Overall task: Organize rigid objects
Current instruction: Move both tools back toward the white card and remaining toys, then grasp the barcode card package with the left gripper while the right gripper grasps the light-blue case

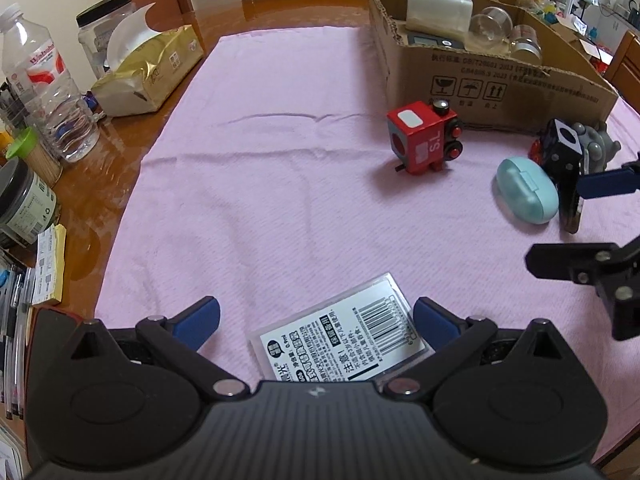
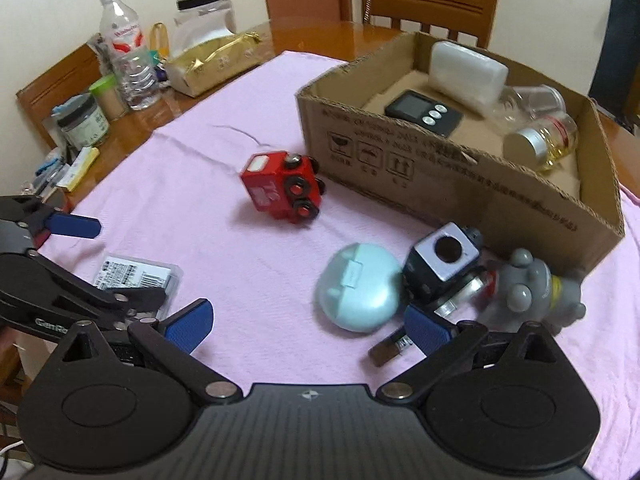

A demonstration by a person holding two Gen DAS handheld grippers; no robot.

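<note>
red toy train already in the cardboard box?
No, the red wooden toy train lies on the pink cloth, outside the brown cardboard box.

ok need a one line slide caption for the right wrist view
Open right gripper hovers over the teal case on the pink cloth, cardboard box behind, red toy train to its left.

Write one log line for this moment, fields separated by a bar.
left gripper: open above flat packet | right gripper: open near teal case | cardboard box: partly filled | red toy train: on cloth
</note>
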